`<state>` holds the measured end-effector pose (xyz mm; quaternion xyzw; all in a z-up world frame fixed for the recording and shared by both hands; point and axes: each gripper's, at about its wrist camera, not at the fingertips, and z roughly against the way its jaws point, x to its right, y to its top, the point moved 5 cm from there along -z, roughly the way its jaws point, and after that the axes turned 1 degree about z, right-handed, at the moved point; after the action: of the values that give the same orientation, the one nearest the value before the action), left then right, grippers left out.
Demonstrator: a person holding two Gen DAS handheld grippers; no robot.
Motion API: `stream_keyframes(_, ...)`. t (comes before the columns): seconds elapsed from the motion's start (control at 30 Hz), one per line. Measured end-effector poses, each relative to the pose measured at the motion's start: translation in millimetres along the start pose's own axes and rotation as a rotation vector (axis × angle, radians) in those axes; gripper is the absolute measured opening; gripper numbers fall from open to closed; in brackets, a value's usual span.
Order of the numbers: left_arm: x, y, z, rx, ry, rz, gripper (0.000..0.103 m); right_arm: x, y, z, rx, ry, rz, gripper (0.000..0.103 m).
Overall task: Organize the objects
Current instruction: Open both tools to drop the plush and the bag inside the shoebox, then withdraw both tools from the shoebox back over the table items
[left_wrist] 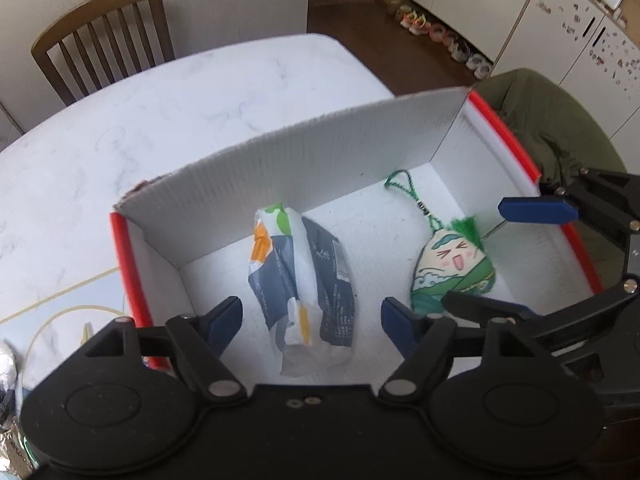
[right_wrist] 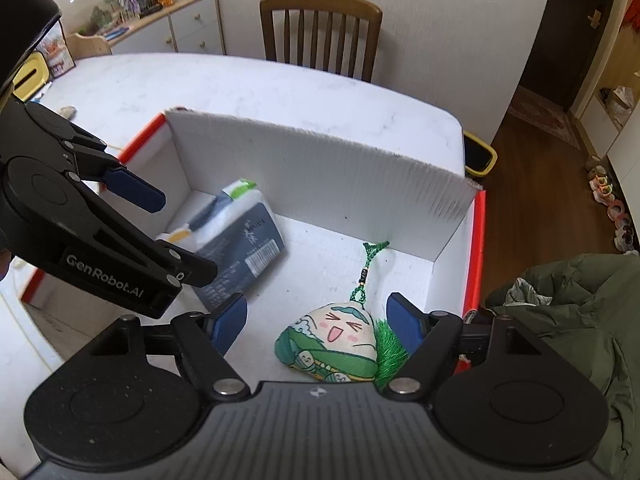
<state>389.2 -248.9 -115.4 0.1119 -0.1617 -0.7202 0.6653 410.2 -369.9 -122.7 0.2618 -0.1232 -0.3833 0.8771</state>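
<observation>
White box (left_wrist: 304,160) — pkt (left_wrist: 302,280), plush charm (left_wrist: 452,268).

Bright, even daylight; strong fisheye warp, soft edges.

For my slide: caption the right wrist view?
Open right gripper above plush charm and tissue pack inside box.

My left gripper (left_wrist: 312,320) hangs spread over the tissue pack (left_wrist: 302,276); my right gripper (right_wrist: 316,320) straddles the plush charm (right_wrist: 336,340). Bare box floor (right_wrist: 320,248) between them, tall back wall (left_wrist: 304,160) blocking beyond.
</observation>
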Motion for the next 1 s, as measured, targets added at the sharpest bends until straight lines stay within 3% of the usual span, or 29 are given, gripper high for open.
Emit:
stream_keyframes(0.5,-17,-30,89,0.185,0.017,0.031,0.082,-29,9,70,0.170,0.052,-0.063,0.081)
stream_keyframes(1.0,-80,-88,157,0.317,-0.003,0.060,0.100,-116,18,109,0.268,0.132,-0.110,0.086)
